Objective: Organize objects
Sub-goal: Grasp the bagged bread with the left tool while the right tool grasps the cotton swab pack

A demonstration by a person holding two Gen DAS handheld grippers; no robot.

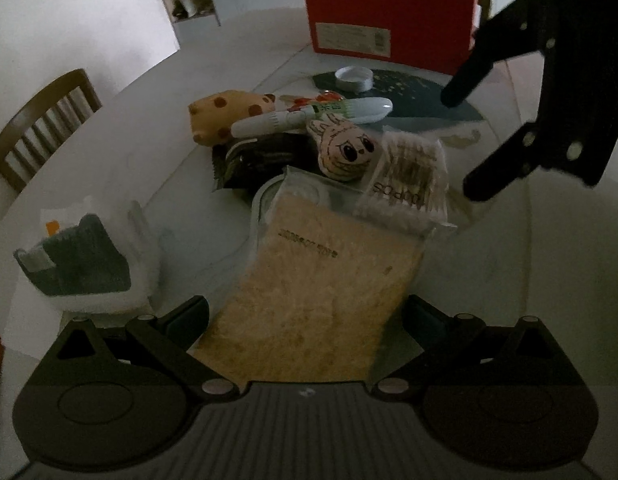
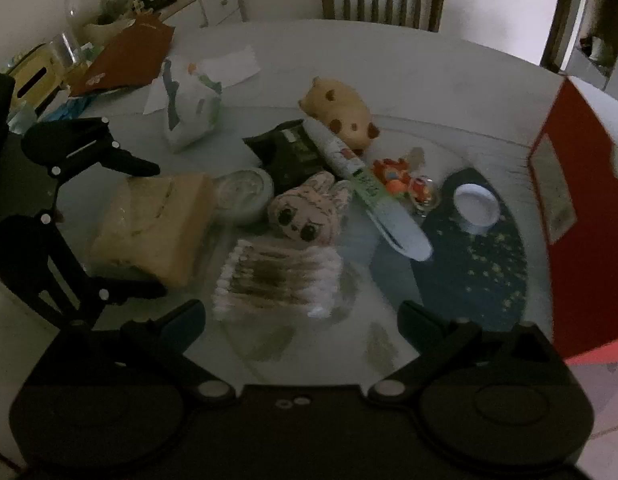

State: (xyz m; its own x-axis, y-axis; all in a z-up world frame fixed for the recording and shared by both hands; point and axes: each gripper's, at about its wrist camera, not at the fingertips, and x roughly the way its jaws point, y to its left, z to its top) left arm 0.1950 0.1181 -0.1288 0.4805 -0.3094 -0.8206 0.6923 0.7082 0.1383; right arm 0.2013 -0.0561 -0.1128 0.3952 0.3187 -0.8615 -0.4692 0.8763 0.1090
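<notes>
Clearly my left gripper (image 1: 305, 316) stands wide open astride the tan bag (image 1: 313, 292) of fine grain, which lies flat on the table (image 1: 529, 280) before the red box (image 1: 389, 16). I judge it soft, saggy and fairly heavy, so I'd pinch near its edge. My right gripper (image 2: 301, 316) hangs open, empty, above the cotton swabs (image 2: 277, 280).

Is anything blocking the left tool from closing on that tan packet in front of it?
Nothing visible does. The left tool is open with the tan packet already between its fingers. The cotton swab pack lies on the packet's far corner, beyond the fingertips.
</notes>
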